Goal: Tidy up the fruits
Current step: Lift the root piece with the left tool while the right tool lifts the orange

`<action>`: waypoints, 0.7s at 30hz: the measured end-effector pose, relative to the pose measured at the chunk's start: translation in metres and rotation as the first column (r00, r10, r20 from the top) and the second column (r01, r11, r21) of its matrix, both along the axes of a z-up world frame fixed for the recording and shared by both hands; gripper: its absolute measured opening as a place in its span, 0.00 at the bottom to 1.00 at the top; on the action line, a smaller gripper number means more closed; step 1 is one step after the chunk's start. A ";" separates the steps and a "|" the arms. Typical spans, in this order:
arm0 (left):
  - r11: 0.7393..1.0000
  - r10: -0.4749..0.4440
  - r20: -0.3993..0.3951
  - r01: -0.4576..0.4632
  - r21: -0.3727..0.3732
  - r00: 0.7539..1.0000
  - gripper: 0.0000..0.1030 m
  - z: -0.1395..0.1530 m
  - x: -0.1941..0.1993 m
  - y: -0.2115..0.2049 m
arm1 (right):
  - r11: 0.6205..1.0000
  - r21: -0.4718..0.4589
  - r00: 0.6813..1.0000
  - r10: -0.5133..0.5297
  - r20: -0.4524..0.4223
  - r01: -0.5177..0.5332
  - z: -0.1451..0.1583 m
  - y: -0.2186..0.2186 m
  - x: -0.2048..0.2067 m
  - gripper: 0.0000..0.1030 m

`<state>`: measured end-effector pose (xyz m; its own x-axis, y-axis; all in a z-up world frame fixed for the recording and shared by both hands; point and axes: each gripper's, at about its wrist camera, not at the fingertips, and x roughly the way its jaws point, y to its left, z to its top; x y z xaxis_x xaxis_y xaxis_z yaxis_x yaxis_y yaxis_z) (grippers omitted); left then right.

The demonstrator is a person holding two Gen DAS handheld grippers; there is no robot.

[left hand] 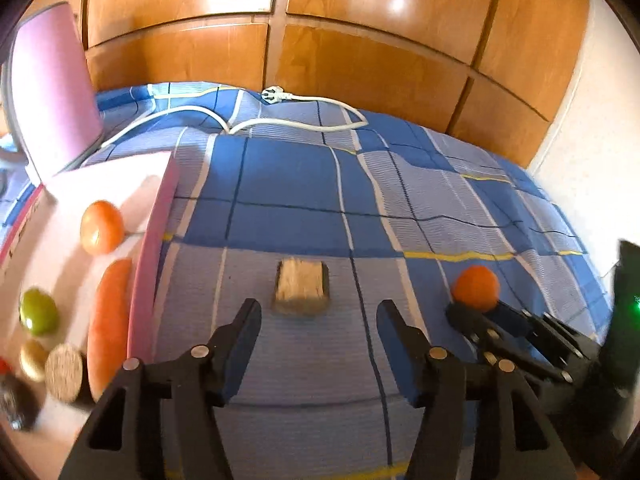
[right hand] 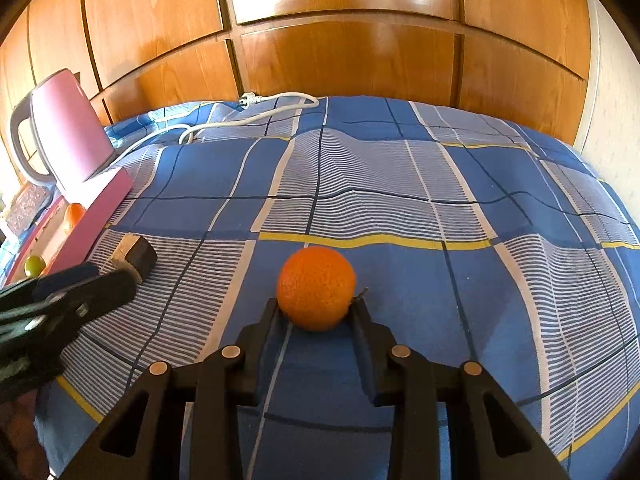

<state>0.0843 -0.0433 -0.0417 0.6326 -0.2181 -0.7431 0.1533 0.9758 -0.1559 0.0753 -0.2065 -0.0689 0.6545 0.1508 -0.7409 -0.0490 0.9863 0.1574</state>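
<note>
Gripping the orange (right hand: 316, 288) on the bed (right hand: 400, 184) between right hand-held gripper (right hand: 316, 312) pads; left hand-held gripper (left hand: 318, 320) standing open, empty, just left of the orange

1. Left wrist camera is looking steeply down along its fingers, close over the blue checked bedspread (left hand: 304, 184).
2. Right wrist camera is facing likewise; both are sharing the orange (right hand: 316, 288), wardrobe (right hand: 340, 40).
</note>
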 end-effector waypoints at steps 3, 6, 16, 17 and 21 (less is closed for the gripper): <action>0.999 0.004 -0.012 -0.004 0.039 1.000 0.46 -0.005 0.014 -0.005 | 1.000 0.013 1.000 0.000 0.001 0.000 0.000 -0.002 0.000 0.34; 0.999 0.012 -0.040 -0.010 0.050 0.999 0.32 -0.014 0.023 -0.004 | 1.000 0.014 1.000 0.000 0.002 0.000 0.000 -0.002 0.000 0.34; 1.000 -0.003 -0.019 0.004 0.028 1.000 0.32 -0.002 -0.008 -0.010 | 1.000 0.007 1.000 -0.002 0.003 0.002 0.001 -0.001 -0.001 0.33; 1.000 -0.006 -0.012 0.007 0.026 1.000 0.32 0.001 -0.012 -0.010 | 1.000 0.006 1.000 -0.004 0.002 0.004 0.001 -0.001 -0.001 0.33; 1.000 -0.007 0.007 0.007 0.017 1.000 0.32 0.012 -0.025 -0.007 | 1.000 0.005 1.000 -0.012 -0.001 0.012 0.003 -0.001 -0.006 0.33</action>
<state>0.0590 -0.0504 -0.0299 0.6363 -0.2103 -0.7422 0.1616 0.9771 -0.1383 0.0693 -0.2073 -0.0663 0.6558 0.1472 -0.7404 -0.0375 0.9859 0.1628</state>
